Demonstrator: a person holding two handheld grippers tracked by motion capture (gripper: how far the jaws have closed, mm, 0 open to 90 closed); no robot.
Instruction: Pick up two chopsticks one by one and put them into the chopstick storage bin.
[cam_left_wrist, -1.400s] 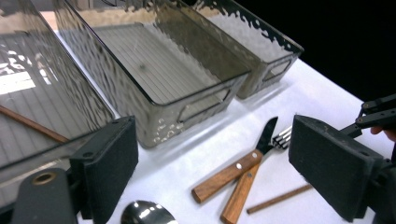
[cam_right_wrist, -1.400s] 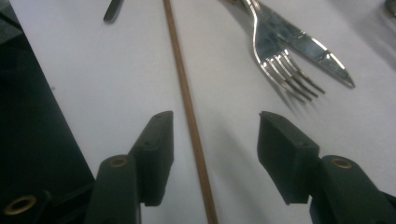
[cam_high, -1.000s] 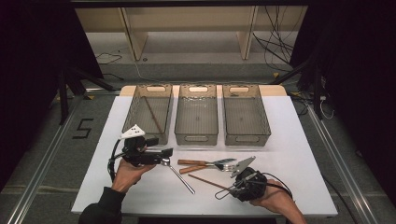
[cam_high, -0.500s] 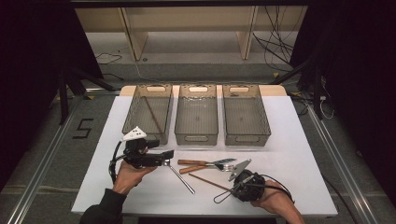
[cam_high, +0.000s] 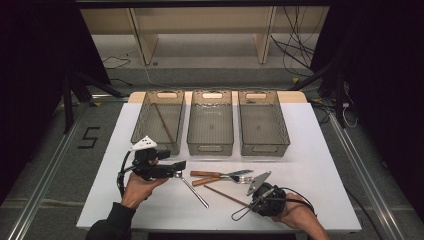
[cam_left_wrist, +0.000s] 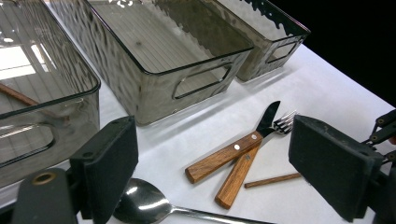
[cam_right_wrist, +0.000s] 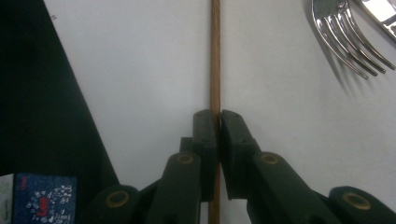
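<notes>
On the white table, my right gripper (cam_high: 250, 202) (cam_right_wrist: 218, 119) lies low at the front right. Its jaws have just been closing and now pinch a thin wooden chopstick (cam_right_wrist: 215, 56) (cam_high: 225, 195), which runs straight out ahead of them. My left gripper (cam_high: 177, 165) (cam_left_wrist: 210, 140) hovers at the front left with its jaws wide open. The bowl of a steel spoon (cam_left_wrist: 140, 203) (cam_high: 192, 190) lies below and between its pads, untouched. A wooden-handled knife (cam_left_wrist: 229, 154) and fork (cam_left_wrist: 240, 172) lie crossed ahead of it.
Three smoky clear bins stand in a row behind the cutlery: left (cam_high: 141, 131), middle (cam_high: 210, 146), right (cam_high: 264, 147). A chopstick (cam_high: 162, 120) lies in the left bin. Fork tines (cam_right_wrist: 348, 37) lie just to the right of the held chopstick. The table's front edge is close to both hands.
Both hands keep their places and nothing on the table has shifted; from above, the right jaws' closing is too small to make out.
</notes>
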